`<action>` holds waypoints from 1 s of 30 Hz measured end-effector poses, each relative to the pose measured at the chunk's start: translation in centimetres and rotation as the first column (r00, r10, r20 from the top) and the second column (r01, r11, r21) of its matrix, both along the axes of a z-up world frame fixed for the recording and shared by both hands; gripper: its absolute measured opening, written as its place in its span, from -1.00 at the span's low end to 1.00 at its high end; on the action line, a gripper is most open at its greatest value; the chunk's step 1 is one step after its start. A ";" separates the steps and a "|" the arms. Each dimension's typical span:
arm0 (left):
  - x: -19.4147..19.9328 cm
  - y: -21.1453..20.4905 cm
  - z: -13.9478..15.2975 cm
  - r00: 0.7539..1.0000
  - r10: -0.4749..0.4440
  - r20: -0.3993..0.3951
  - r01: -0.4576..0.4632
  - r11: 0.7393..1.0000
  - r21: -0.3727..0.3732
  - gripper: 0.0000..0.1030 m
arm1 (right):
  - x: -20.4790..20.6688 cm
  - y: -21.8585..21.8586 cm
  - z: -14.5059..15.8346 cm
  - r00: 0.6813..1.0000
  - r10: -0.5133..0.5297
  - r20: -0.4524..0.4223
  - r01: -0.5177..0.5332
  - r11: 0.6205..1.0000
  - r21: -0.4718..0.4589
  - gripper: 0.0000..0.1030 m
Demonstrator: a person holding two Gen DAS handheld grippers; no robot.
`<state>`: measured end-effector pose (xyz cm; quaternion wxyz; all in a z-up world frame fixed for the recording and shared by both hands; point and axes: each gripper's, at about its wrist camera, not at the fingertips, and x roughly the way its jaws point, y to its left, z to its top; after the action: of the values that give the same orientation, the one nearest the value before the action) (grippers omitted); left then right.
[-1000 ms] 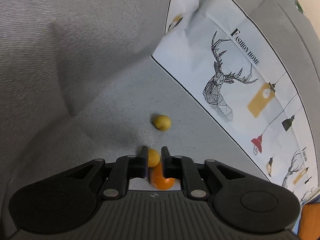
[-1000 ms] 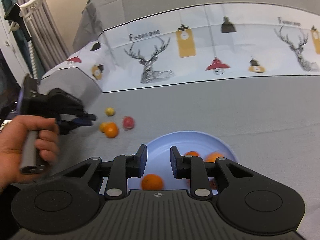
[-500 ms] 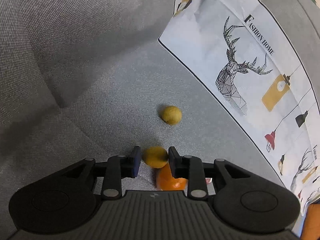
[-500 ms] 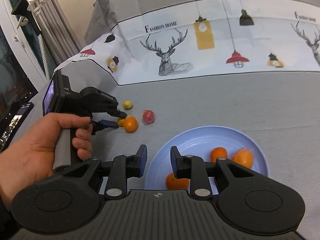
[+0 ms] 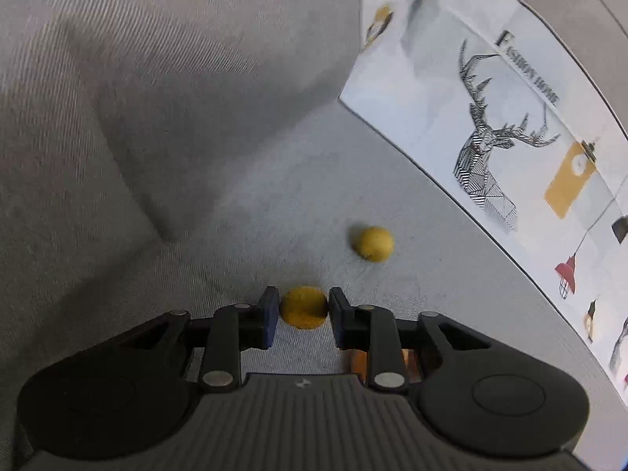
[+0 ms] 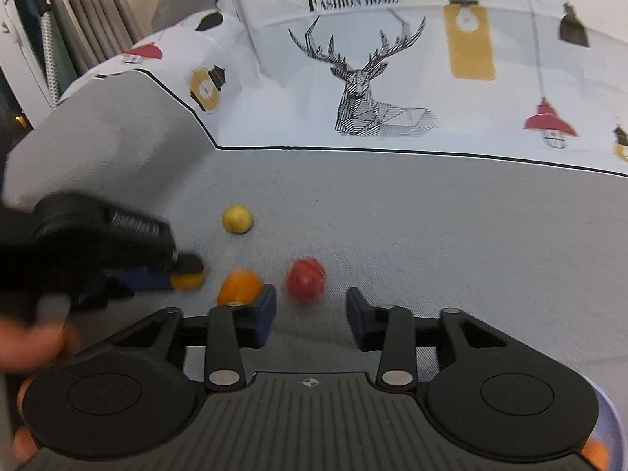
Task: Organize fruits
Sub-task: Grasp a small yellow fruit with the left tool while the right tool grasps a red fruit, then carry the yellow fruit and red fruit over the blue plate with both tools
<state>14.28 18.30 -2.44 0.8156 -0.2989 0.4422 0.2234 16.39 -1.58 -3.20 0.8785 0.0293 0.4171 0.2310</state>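
My left gripper (image 5: 303,308) is shut on a small yellow fruit (image 5: 304,307) just above the grey sofa seat; the right wrist view shows it (image 6: 187,274) between the jaws too. A second yellow fruit (image 5: 374,243) lies beyond it, also in the right wrist view (image 6: 237,218). An orange (image 6: 239,286) lies partly behind my right gripper's left finger, and shows under the left gripper (image 5: 359,361). A red fruit (image 6: 305,278) lies just ahead of my right gripper (image 6: 310,312), which is open and empty. The blue plate's rim (image 6: 612,424) shows at the lower right.
A deer-print cloth (image 6: 392,78) covers the sofa back behind the fruit. The grey armrest (image 6: 110,125) rises at the left. Curtains (image 6: 78,11) hang at the far left.
My left gripper has closed on the small yellow fruit and drawn it away from the orange. My right gripper has moved off the plate toward the red fruit and opened wider.
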 end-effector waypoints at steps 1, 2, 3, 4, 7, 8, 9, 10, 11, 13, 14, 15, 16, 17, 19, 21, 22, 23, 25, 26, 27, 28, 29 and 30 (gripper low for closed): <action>-0.1 0.3 -0.1 1.000 0.011 0.001 -0.011 1.000 -0.013 -0.35 | 0.6 0.3 -0.3 1.000 -0.001 0.000 0.001 1.000 -0.001 -0.10; -0.1 0.4 -0.1 1.000 0.016 0.000 -0.016 1.000 -0.011 -0.35 | 1.2 0.6 -0.6 1.000 -0.003 0.001 0.003 1.000 -0.006 -0.10; 0.1 0.3 -0.1 1.000 0.013 -0.004 -0.013 1.000 -0.003 -0.35 | 1.7 0.9 -0.9 1.000 -0.006 0.000 0.006 1.000 -0.013 -0.10; 0.2 0.2 -0.1 1.000 0.006 -0.008 -0.006 1.000 0.005 -0.35 | 2.2 1.0 -1.2 1.000 -0.008 -0.005 0.008 1.000 -0.018 -0.10; 0.4 0.2 -0.2 1.000 -0.009 -0.014 0.010 1.000 0.017 -0.37 | 3.2 1.4 -2.2 1.000 0.001 -0.029 -0.001 1.000 -0.020 -0.12; 0.5 0.2 -0.2 1.000 -0.014 -0.015 0.015 1.000 0.020 -0.39 | 3.2 1.5 -2.4 1.000 0.001 -0.026 -0.002 1.000 -0.025 -0.16; 0.6 0.2 -0.2 1.000 -0.018 -0.017 0.018 1.000 0.025 -0.44 | 3.2 1.6 -2.3 1.000 0.002 -0.014 -0.003 0.999 -0.033 -0.30; 0.7 0.2 -0.2 1.000 -0.020 -0.018 0.021 0.999 0.029 -0.44 | 3.2 1.7 -2.3 1.000 0.011 -0.008 -0.012 0.999 -0.037 -0.46; 0.7 0.2 -0.2 1.000 -0.021 -0.018 0.021 0.999 0.031 -0.44 | 3.1 1.7 -2.2 1.000 0.018 -0.007 -0.019 0.999 -0.032 -0.46; 0.8 0.2 -0.1 1.000 -0.014 -0.017 0.014 0.999 0.031 -0.44 | 3.1 1.6 -1.9 1.000 0.016 0.001 -0.016 1.000 -0.025 -0.47; 0.8 0.2 -0.1 1.000 -0.013 -0.017 0.014 0.999 0.031 -0.44 | 3.0 1.4 -1.6 1.000 0.014 0.009 -0.013 1.000 -0.024 -0.47; 0.8 0.2 0.0 1.000 -0.014 -0.014 0.015 0.999 0.030 -0.44 | 2.9 1.2 -1.3 1.000 0.011 0.015 -0.011 1.000 -0.020 -0.47; 0.8 0.1 0.1 1.000 -0.014 -0.009 0.014 0.999 0.031 -0.44 | 2.8 0.9 -0.7 1.000 0.009 0.021 -0.008 1.000 -0.009 -0.47; 0.7 0.1 0.3 1.000 -0.014 -0.003 0.014 0.999 0.035 -0.44 | 2.6 0.5 -0.1 1.000 0.005 0.029 -0.005 1.000 0.000 -0.47; 0.4 0.1 0.8 1.000 -0.016 0.008 0.015 0.999 0.041 -0.45 | 2.0 -0.4 1.6 0.998 0.000 0.057 -0.001 1.000 0.016 -0.47; 0.0 0.1 1.2 0.999 -0.019 0.027 0.017 0.999 0.042 -0.44 | 1.2 -1.3 3.4 0.997 -0.003 0.082 0.001 1.000 0.024 -0.47; -0.2 0.0 1.4 0.999 -0.022 0.031 0.020 0.999 0.047 -0.44 | 0.7 -2.0 4.5 0.996 -0.008 0.094 0.005 1.000 0.030 -0.47; -0.4 -0.1 1.6 0.999 -0.022 0.035 0.021 0.999 0.049 -0.44 | 0.1 -2.6 5.4 0.995 -0.013 0.103 0.009 0.999 0.036 -0.47; -1.0 -0.3 2.0 0.998 -0.030 0.050 0.028 0.999 0.040 -0.44 | -1.5 -4.0 7.3 0.991 -0.011 0.130 0.007 0.999 0.034 -0.47; -1.1 -0.6 2.1 0.998 -0.040 0.056 0.038 0.999 0.037 -0.44 | -2.3 -4.8 8.2 0.989 -0.011 0.146 0.008 1.000 0.026 -0.47; -1.3 -1.0 2.3 0.997 -0.052 0.062 0.050 0.998 0.037 -0.44 | -3.4 -5.8 9.1 0.986 -0.019 0.163 0.015 1.000 0.026 -0.47; -1.5 -1.4 2.6 0.995 -0.068 0.067 0.066 0.997 0.041 -0.44 | -4.2 -6.7 9.8 0.985 -0.029 0.169 0.024 0.999 0.034 -0.47; -1.8 -2.0 2.9 0.993 -0.090 0.073 0.087 0.995 0.048 -0.44 | -5.0 -7.9 10.4 0.985 -0.041 0.170 0.033 0.998 0.046 -0.47; -2.0 -2.6 3.3 0.990 -0.114 0.079 0.110 0.992 0.058 -0.44 | -5.8 -8.7 10.7 0.984 -0.051 0.168 0.042 0.998 0.056 -0.47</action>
<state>12.26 15.67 0.85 0.8521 -0.2605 0.4182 0.1765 10.58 -10.32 7.54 0.9148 0.0421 0.3340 0.2230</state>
